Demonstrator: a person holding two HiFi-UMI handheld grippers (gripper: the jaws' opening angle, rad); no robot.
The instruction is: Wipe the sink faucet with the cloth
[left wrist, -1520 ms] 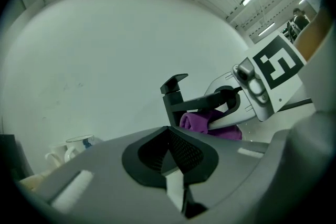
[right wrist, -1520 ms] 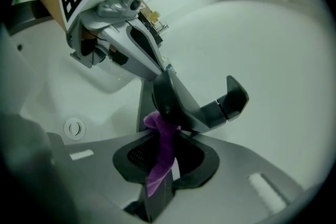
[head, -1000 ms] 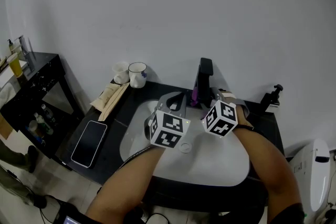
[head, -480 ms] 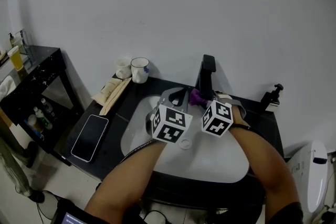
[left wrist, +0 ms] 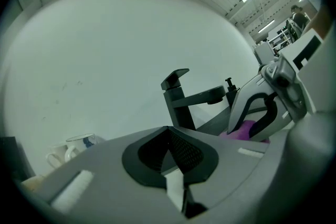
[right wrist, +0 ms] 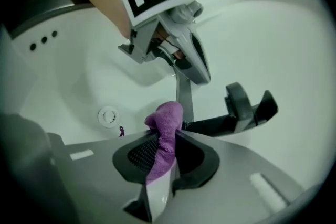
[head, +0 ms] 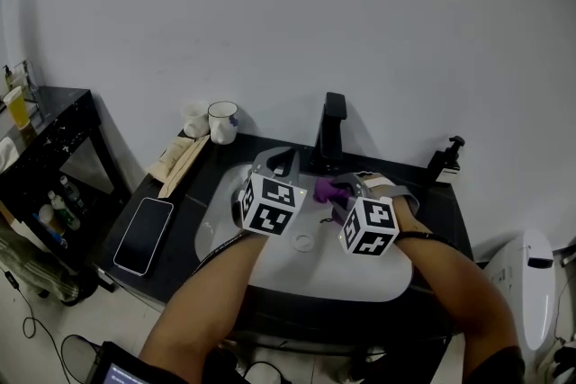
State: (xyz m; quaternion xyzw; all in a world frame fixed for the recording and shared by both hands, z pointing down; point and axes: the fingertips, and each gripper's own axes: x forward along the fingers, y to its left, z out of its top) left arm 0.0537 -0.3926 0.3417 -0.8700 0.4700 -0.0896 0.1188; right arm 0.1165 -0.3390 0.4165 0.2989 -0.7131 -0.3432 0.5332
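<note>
The black faucet [head: 329, 132] stands at the back of the white sink [head: 270, 270]. My right gripper [head: 337, 193] is shut on a purple cloth [head: 324, 190], held over the basin a little in front of the faucet's spout and apart from it. In the right gripper view the cloth [right wrist: 165, 131] bunches up between the jaws of the right gripper [right wrist: 167, 139], with the faucet [right wrist: 236, 110] beyond. My left gripper [head: 277, 160] hovers left of the faucet, shut on nothing. In the left gripper view the left gripper [left wrist: 169, 136] has the faucet [left wrist: 181, 99] ahead of it.
A phone [head: 144, 235] lies on the black counter at the left, with packets [head: 180, 159] and two mugs [head: 222, 121] behind it. A soap pump [head: 443, 159] stands at the right back. A black side table [head: 45, 130] is far left, a toilet [head: 531, 283] far right.
My right gripper has drawn the cloth back from the faucet's base toward the middle of the basin. The left gripper has shifted left and slightly back.
</note>
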